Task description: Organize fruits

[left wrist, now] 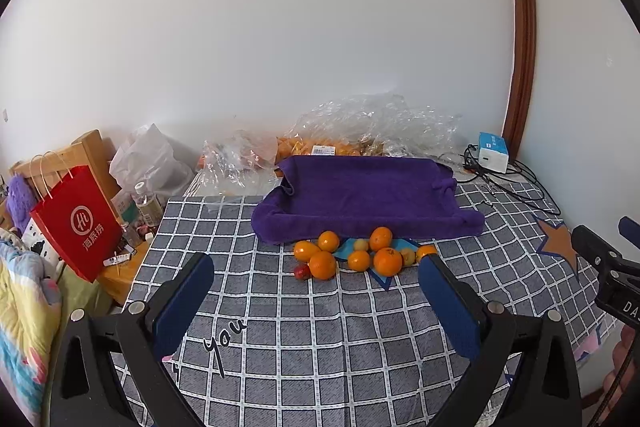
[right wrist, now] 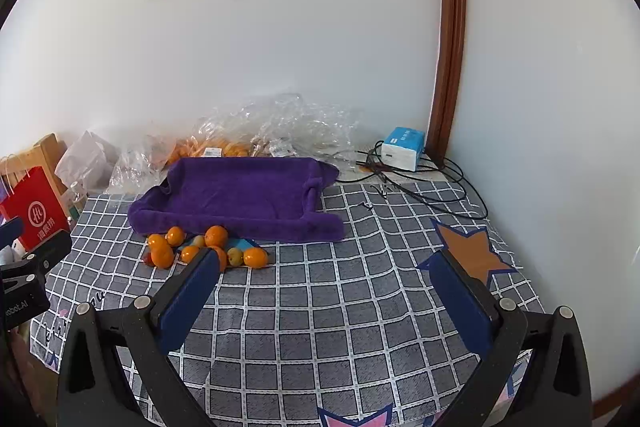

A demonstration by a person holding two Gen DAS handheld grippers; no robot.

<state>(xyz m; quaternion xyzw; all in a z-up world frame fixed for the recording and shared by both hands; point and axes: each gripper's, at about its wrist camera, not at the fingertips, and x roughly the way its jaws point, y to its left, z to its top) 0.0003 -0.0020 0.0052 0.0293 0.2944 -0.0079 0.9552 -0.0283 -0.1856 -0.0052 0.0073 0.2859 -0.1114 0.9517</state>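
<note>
While hovering above the checked cloth (left wrist: 320, 339), both left gripper (left wrist: 316, 271) and right gripper (right wrist: 326, 263) spread wide and holding nothing, with oranges (left wrist: 352, 255) clustered just before the purple towel tray (left wrist: 368, 195).

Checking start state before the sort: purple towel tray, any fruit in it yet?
Empty. The purple towel tray shows only bare cloth inside in both views; the fruits lie grouped on the checked tablecloth beside its near edge.

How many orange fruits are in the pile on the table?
7 orange fruits, all clustered on the checked cloth just in front of the purple towel. One peeks from behind the left tool's finger; others may be hidden.
</note>
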